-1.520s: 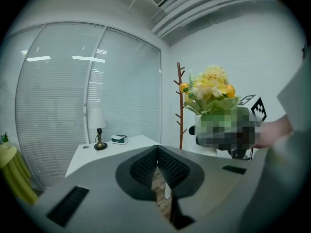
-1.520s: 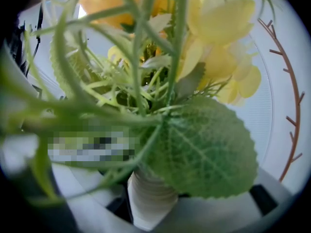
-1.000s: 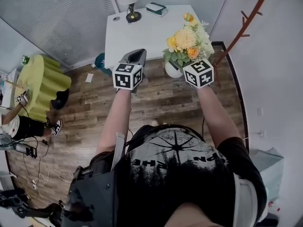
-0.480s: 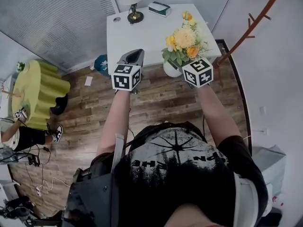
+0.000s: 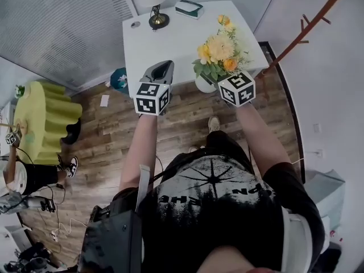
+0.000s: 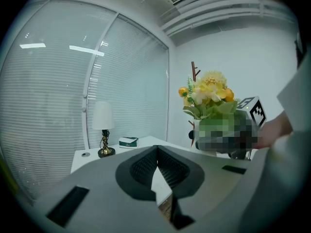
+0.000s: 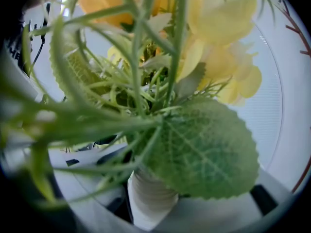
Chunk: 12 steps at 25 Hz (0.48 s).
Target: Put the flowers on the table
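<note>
Clamping white ribbed vase of yellow and orange flowers in right gripper, upright, at near edge of white table; unclear whether base rests on it. Holding left gripper just left of bouquet, jaws pressed together on nothing. Farther back on table: lamp, green box
</note>
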{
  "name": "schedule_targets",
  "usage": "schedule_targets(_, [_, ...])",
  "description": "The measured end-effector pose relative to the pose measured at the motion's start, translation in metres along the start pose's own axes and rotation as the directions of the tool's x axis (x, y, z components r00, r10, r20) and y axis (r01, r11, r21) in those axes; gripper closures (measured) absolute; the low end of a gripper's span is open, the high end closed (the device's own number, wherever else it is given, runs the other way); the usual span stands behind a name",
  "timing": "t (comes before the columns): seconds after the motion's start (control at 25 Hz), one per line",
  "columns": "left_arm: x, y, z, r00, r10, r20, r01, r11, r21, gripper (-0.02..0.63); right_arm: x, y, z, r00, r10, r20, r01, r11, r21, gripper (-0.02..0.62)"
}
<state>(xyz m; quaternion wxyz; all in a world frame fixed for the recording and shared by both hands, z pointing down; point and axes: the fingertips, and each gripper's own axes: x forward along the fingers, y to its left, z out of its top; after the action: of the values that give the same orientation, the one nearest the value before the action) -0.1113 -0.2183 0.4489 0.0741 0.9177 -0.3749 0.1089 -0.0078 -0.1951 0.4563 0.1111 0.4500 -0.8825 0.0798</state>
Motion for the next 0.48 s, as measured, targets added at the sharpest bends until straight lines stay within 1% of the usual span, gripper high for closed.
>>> schedule_targets(0.24, [0.033,0.02,-0.006,1.0,0.013,-0.002,-0.013,1.0,-0.02,0.595,0.03,-0.028,-0.012,1.0,0.023,-0.019,-0.023,1.0,0.012,0.339])
schedule_targets(0.36, [0.05,0.029,-0.006,1.0,0.005,0.003,-0.005,1.0,-0.021,0.595,0.047,-0.046,-0.013,0.999,0.049,-0.02,-0.048,0.998,0.03,0.339])
schedule_targets(0.48, [0.066,0.038,-0.005,1.0,0.017,-0.005,-0.017,1.0,-0.021,0.595,0.062,-0.067,-0.011,0.997,0.076,-0.022,-0.075,0.996,0.04,0.339])
